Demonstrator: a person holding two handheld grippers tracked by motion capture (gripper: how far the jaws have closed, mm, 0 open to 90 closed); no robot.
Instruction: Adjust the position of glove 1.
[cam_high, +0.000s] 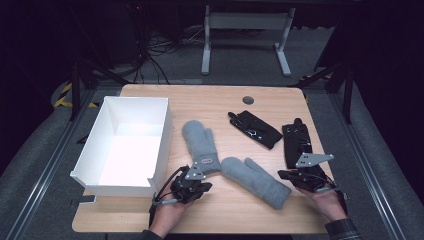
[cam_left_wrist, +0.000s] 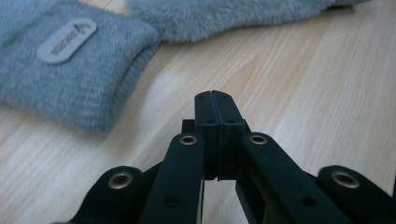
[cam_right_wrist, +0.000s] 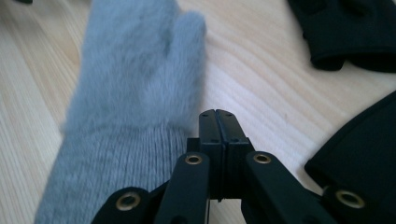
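A white open-topped box (cam_high: 127, 145) sits at the left of the wooden counter (cam_high: 225, 210), its near wall cut low. Just right of its near corner the left gripper (cam_high: 192, 187) rests low over the counter in the person's left hand (cam_high: 167, 217); seen from the left gripper view its fingers (cam_left_wrist: 205, 121) are clenched flat against each other with nothing between them, tips over bare wood. Just beyond them lies the ribbed cuff of the first grey mitten (cam_high: 200, 142), bearing an oval label, the mitten stretching away toward the far side of the counter. The second grey mitten (cam_high: 255, 180) lies beside it, slanting toward the near right, its cuff nearest the right gripper (cam_high: 300, 177). That gripper, in the right hand (cam_high: 327, 202), also has its fingers (cam_right_wrist: 210, 135) pressed together and empty, their tips at the edge of that mitten's ribbed cuff; whether they touch it I cannot tell. Farther back lies a black glove (cam_high: 255, 129), and another black glove (cam_high: 296, 142) lies at the right, just beyond the right gripper
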